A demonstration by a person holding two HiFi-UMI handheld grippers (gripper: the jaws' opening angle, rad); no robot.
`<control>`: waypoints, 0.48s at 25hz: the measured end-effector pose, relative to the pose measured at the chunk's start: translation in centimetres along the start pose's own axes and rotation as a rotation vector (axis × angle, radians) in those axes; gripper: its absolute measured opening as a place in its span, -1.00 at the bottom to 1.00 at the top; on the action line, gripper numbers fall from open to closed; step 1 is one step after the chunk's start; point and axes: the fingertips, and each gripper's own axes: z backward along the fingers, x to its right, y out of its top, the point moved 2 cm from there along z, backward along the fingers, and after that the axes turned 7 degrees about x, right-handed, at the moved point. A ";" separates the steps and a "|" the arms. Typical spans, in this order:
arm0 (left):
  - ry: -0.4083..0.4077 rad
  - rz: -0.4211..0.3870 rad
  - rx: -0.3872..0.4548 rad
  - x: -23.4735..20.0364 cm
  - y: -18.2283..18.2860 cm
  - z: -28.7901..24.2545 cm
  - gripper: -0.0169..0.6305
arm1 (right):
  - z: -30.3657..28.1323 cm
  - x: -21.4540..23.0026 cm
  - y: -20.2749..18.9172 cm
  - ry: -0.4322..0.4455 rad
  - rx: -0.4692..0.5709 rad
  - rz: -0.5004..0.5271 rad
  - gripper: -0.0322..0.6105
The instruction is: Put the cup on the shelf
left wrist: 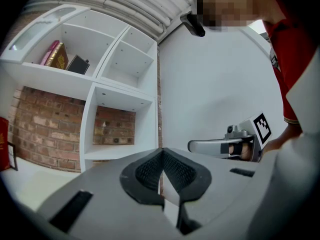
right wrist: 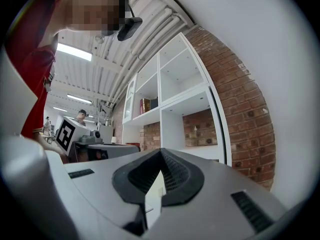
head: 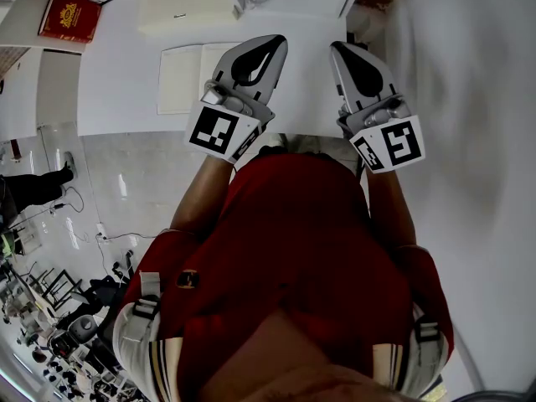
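No cup shows in any view. In the head view my left gripper (head: 270, 47) and right gripper (head: 343, 52) are held side by side in front of the red-shirted chest, both pointing at the white shelf (head: 276, 7). The left gripper (left wrist: 161, 157) has its ribbed pads closed tip to tip with nothing between them. The right gripper (right wrist: 160, 156) is closed the same way and is also empty. The white shelf (left wrist: 120, 86) has open compartments against a brick wall, and it rises ahead and to the right as the shelf (right wrist: 175, 99) in the right gripper view.
Books (left wrist: 57, 55) stand in an upper left compartment, and a book (right wrist: 145, 105) shows in the right gripper view. A red book (head: 69, 17) lies at the far left. A white wall (left wrist: 215, 84) is to the right. A person (head: 33, 187) and floor clutter are at the left.
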 end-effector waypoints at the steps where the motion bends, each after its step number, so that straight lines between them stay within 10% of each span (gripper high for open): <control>1: -0.001 -0.002 0.006 0.0 0.1 0.0 -0.93 | 0.0 0.0 0.1 0.000 0.000 0.001 -0.91; 12: 0.002 -0.001 -0.017 -0.2 -0.6 0.4 -0.93 | -0.1 -0.2 -0.3 0.001 0.000 0.000 -0.91</control>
